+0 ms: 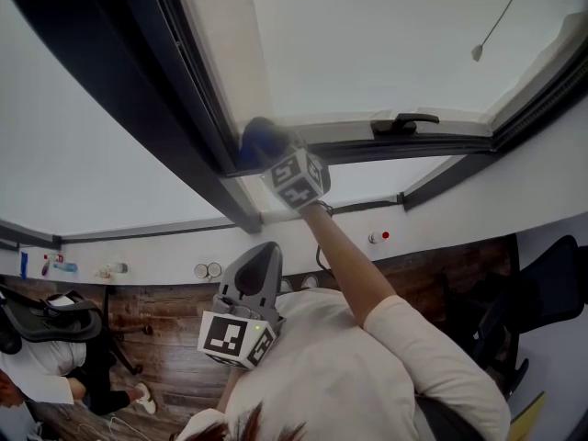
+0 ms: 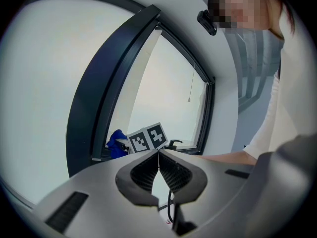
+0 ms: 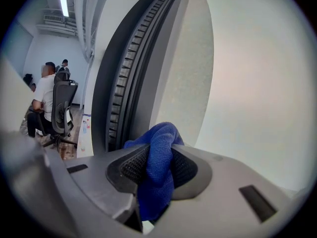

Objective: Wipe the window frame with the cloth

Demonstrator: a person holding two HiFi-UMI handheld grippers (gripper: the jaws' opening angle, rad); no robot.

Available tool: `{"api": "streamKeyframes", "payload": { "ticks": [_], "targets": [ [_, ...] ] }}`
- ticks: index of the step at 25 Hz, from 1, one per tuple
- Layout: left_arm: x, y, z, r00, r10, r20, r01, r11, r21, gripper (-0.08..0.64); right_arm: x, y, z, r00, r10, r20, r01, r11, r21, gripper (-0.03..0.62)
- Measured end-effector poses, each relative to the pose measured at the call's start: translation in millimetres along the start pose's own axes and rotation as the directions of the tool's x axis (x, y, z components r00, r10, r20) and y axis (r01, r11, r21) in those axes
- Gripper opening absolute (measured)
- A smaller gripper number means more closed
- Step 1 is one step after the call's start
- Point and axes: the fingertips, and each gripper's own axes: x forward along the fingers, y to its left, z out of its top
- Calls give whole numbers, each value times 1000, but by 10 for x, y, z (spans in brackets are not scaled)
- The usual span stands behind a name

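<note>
My right gripper [image 3: 159, 151] is clenched on the blue cloth [image 3: 157, 175]. The ribbed pads pinch a folded wad of it, with a rounded bunch poking out past the tips and a tail hanging below.

In the head view that bunch [image 1: 261, 140] sits at the corner of the window frame [image 1: 188, 108], well to the left of the window handle [image 1: 404, 122] and on the same lower rail that carries the handle. It looks to be against the frame, though I can't confirm contact from here.

What matters for the next stroke is the line of the frame. From the right gripper view, the dark upright member with its ribbed seal [image 3: 123, 83] runs straight up and away from the jaws, just left of the cloth. The rail runs the other way from the corner, off towards the handle. I judge I should drag the cloth along one of those two axes, not across it.

My left gripper [image 2: 158, 155] has its jaws pressed together with nothing between them. It hangs well below and left of the handle [image 1: 264, 263], far from the frame, so the right hand is the one placed to wipe.
</note>
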Motion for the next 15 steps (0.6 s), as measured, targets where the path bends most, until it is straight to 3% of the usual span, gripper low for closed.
{"api": "streamKeyframes", "payload": {
  "ticks": [15],
  "targets": [
    [131, -172, -2, 999, -47, -10, 48, 998, 29, 11, -157, -287, -249, 999, -36, -40, 36, 999, 9, 112]
  ]
}}
